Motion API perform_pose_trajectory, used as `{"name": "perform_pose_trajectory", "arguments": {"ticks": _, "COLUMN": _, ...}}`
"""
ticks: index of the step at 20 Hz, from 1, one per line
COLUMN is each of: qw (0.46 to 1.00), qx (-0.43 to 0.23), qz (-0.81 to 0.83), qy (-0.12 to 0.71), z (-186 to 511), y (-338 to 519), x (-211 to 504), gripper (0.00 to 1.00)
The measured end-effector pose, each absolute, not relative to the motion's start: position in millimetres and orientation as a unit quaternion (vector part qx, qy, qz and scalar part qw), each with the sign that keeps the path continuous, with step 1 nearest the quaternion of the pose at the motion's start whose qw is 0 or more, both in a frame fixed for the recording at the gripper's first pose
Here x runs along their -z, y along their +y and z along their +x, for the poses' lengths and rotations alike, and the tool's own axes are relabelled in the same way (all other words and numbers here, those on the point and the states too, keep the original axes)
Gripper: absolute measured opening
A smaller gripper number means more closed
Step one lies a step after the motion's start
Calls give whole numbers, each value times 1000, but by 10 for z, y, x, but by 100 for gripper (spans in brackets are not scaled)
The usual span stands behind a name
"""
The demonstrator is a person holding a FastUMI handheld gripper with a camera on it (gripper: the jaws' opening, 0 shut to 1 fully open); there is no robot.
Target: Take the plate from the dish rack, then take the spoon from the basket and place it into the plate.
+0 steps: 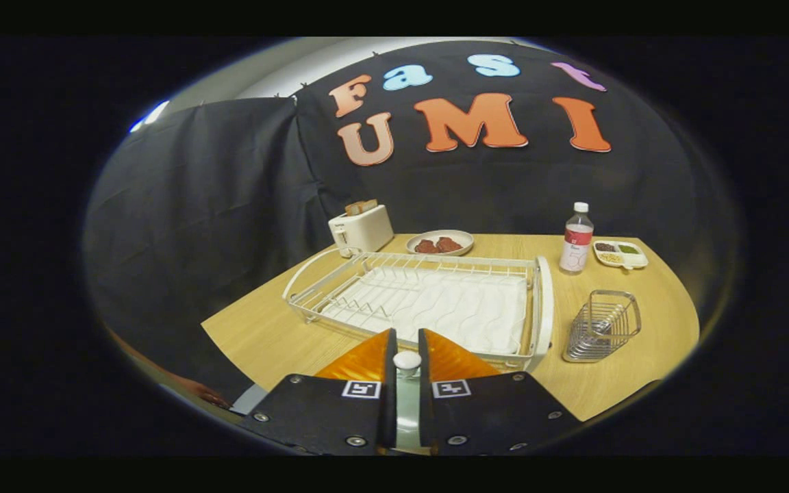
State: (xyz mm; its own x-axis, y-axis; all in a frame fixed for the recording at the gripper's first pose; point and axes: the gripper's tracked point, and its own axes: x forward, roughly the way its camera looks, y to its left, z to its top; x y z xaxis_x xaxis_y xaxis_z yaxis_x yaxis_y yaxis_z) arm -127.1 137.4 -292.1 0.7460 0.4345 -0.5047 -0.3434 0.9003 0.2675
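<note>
Gripper (407,359) fingers nearly closed, pressing on spoon (407,383) handle. Held above table (627,322), before empty dish rack (429,301).

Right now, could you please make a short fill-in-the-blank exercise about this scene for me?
1. The gripper has its jaws shut on the ___.
2. The bottle has a ___ cap.
3. Slices of ___ stick out of the toaster.
Missing words: spoon; white; bread.
</note>
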Motion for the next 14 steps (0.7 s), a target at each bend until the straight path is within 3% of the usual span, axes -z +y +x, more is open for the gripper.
{"name": "perform_pose_trajectory", "arguments": {"ticks": 6, "qw": 931, "qx": -204, "qz": 90, "qy": 290, "z": -1360, "y": 1260, "x": 3016, "gripper": 13}}
{"name": "perform_pose_trajectory", "arguments": {"ticks": 14, "qw": 910, "qx": -173, "qz": 115, "qy": 359, "z": -1726, "y": 970, "x": 3420, "gripper": 16}}
